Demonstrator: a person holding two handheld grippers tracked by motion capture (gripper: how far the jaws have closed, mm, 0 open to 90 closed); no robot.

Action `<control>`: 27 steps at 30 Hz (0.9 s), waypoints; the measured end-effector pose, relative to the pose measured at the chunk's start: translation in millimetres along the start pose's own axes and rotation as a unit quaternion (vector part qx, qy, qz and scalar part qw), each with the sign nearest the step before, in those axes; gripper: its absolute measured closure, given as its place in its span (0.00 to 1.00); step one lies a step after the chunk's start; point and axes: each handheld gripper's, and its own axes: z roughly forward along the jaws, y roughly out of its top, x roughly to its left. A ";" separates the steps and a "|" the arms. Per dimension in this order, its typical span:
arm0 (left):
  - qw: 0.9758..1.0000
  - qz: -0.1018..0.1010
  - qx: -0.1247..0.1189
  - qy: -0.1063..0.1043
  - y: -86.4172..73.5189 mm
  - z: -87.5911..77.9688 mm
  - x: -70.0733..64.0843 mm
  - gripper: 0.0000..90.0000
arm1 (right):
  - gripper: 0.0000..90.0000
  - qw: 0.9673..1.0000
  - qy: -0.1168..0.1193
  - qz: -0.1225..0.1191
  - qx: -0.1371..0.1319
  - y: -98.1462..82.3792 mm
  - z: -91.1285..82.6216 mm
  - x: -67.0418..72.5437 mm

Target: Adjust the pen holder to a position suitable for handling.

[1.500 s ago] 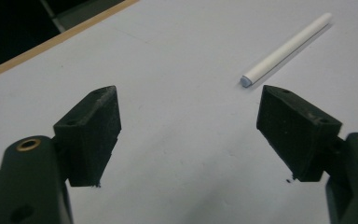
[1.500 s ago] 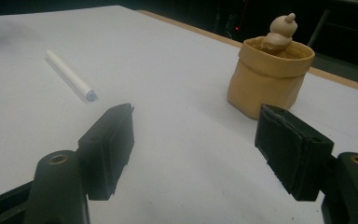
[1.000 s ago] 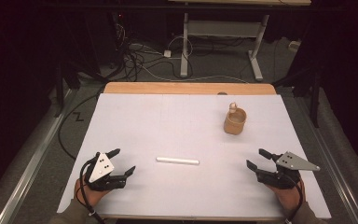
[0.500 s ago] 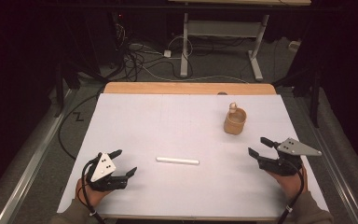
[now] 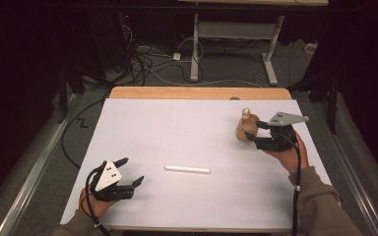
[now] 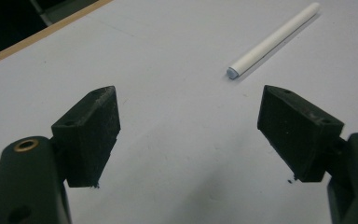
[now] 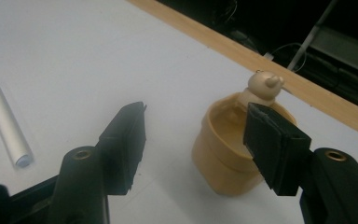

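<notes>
right hand-held gripper (image 7: 193, 140): jaws apart, just been narrowing, nothing between them | tan bear-figure cup (image 7: 235, 149): standing on bench (image 5: 187, 128), right-far side | risk: jaw is nearing rim, could be tipping cup | left hand-held gripper (image 6: 191, 135): jaws apart, empty

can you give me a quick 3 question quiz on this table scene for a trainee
1. True or false: the right gripper has its pads pressed on the tan cup.
2. Which thing lies nearest the left gripper? A) a white stick B) a red block C) a spoon
3. Fill in: a small ___ figure stands at the cup's far rim.

Key
1. False: the jaws stand apart near the cup, one over its rim, pads not pressing; they have just been closing.
2. A: the white stick lies flat on the white table cover, ahead of the open jaws.
3. Bear-like, tan as the cup.
</notes>
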 end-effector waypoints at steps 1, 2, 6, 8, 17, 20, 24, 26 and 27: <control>1.000 0.000 0.000 -0.001 -0.2 0.1 -0.1 0.22 | 0.45 1.000 0.000 0.000 0.000 0.0 0.0 0.0; 1.000 0.000 0.001 -0.001 -0.2 0.1 -0.1 0.22 | 0.46 1.000 0.003 0.004 0.022 5.9 10.7 -3.0; 1.000 -0.001 0.000 -0.003 -0.5 0.1 0.0 0.22 | 0.48 0.998 0.004 0.025 0.061 11.3 26.4 -8.3; 1.000 0.000 -0.001 -0.005 -0.5 0.0 -0.2 0.22 | 0.51 0.997 -0.003 0.032 0.077 13.3 34.6 -11.8; 1.000 0.000 0.000 -0.012 -1.0 1.3 -0.7 0.22 | 0.64 0.988 -0.001 0.070 0.138 10.8 63.4 -26.9; 1.000 0.001 0.001 -0.014 -1.3 2.2 -0.8 0.22 | 0.69 0.986 0.012 0.074 0.147 9.1 69.6 -30.4; 1.000 0.001 0.006 -0.019 -1.8 4.5 -1.2 0.22 | 0.82 0.984 0.043 0.067 0.157 9.5 77.5 -30.4; 1.000 0.001 0.007 -0.021 -2.1 4.8 -1.0 0.22 | 0.82 0.984 0.047 0.062 0.161 10.5 79.3 -30.6; 1.000 0.001 0.007 -0.021 -2.1 4.8 -1.0 0.22 | 0.82 0.984 0.047 0.062 0.161 10.5 79.3 -30.6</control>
